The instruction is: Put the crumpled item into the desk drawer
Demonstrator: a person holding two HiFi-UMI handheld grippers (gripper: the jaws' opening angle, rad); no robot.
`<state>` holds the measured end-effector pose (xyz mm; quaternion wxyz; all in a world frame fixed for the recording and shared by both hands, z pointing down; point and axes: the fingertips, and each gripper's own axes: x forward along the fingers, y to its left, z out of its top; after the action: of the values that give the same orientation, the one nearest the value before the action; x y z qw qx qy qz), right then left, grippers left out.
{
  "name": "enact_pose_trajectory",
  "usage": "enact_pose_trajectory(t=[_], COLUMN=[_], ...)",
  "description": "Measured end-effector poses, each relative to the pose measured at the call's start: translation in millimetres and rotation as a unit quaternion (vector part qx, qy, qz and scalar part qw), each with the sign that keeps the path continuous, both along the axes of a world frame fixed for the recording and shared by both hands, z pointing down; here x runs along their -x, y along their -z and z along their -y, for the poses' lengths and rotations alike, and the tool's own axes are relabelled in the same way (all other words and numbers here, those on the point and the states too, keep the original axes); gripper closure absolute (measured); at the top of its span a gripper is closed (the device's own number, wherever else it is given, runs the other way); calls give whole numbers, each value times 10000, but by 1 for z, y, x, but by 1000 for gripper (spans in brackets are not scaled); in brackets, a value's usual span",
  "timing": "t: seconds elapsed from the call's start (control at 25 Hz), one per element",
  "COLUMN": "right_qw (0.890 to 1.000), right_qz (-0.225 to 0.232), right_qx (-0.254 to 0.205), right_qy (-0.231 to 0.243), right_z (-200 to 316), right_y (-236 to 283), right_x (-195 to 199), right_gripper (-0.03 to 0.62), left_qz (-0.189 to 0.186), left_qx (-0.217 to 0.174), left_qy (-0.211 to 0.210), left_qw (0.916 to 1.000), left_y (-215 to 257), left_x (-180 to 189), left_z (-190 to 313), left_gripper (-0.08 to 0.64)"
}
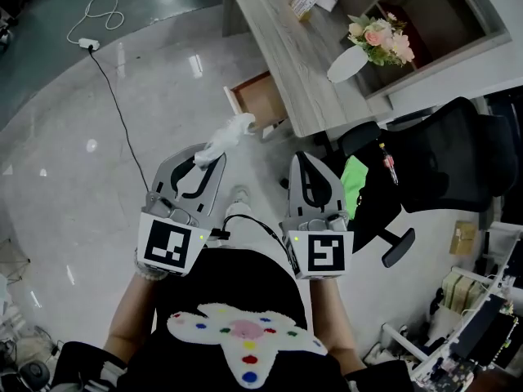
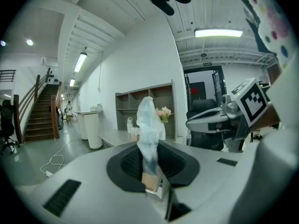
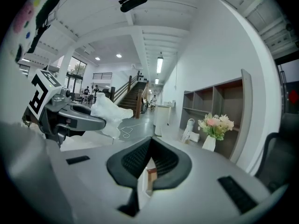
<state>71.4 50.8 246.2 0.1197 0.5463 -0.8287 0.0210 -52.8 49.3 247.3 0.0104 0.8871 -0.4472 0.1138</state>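
Head view shows the left hand-held gripper [image 1: 208,158] pinching one crumpled item [image 1: 230,132], while the right hand-held gripper [image 1: 308,158] is pressed together and empty. One open drawer [image 1: 260,98] juts from the desk [image 1: 288,51] edge just beyond, with bare floor [image 1: 155,80] to the left.

My left claw [image 1: 209,162] and right claw [image 1: 305,160]: grey shells, black linings, black-and-white marker cubes [image 1: 170,246]. A black cable [image 1: 263,229] runs just above my black shirt [image 1: 222,280] with its dotted white patch [image 1: 237,339].

Office odds and ends around me

A white vase of pink flowers [image 1: 347,64] stands by the open shelf unit [image 1: 425,15]; a black office chair [image 1: 449,162] carries something green [image 1: 354,182]; a white cable [image 1: 102,6] loops over the floor [image 1: 65,178].
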Motion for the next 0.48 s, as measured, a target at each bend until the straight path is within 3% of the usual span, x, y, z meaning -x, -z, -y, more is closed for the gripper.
enact_pose_trajectory(t=[0.48], right_qw=[9998], right_qz=[75], right_qx=[24], right_qy=[207], right_z=[71], right_y=[-4], right_x=[-26], right_gripper=[590], left_qz=[20], left_qx=[53], left_qy=[243], left_qw=[9997], left_y=[0], left_x=[-24], left_z=[65], left_gripper=[491])
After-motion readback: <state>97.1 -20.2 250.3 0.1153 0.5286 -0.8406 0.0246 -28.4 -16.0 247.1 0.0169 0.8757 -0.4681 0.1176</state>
